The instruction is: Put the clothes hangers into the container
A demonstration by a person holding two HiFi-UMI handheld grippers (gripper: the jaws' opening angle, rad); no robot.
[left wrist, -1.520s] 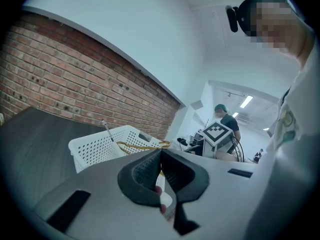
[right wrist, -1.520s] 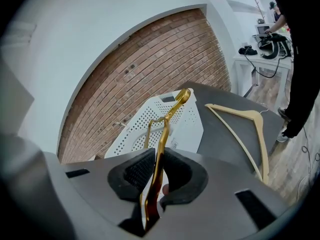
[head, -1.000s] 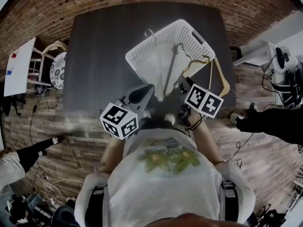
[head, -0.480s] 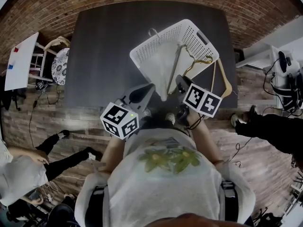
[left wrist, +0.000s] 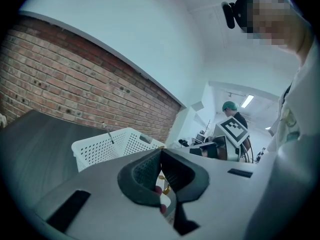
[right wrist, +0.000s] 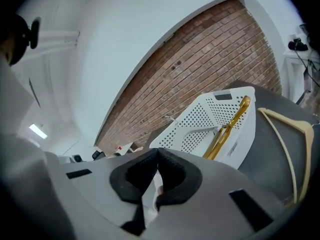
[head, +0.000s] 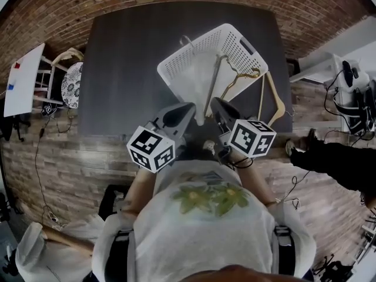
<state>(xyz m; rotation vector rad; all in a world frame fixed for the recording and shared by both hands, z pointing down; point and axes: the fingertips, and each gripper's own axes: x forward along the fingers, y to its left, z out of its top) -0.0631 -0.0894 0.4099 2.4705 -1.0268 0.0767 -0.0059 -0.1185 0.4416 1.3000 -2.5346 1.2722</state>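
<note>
A white perforated basket (head: 194,60) (left wrist: 100,146) (right wrist: 200,124) stands on the dark table (head: 123,69). In it lie a grey hanger (head: 212,87) and a golden hanger (head: 239,78) (right wrist: 230,126), which leans over the near rim. To the basket's right, a wooden hanger (head: 273,96) (right wrist: 290,144) lies on the table. My left gripper (head: 187,106) (left wrist: 160,150) is shut and empty, short of the basket. My right gripper (head: 214,101) (right wrist: 158,150) has just been closing and is shut on nothing, beside the left one at the near table edge.
A chair with a patterned round seat (head: 71,87) and a white board (head: 23,81) stand left of the table. At the right there is equipment with cables (head: 352,96) and a person's dark legs (head: 335,154). Another person crouches at the lower left (head: 35,251).
My right gripper has drawn back from the basket's near rim, shifted left and shut. The left gripper has stayed put. People at the lower left have moved about.
</note>
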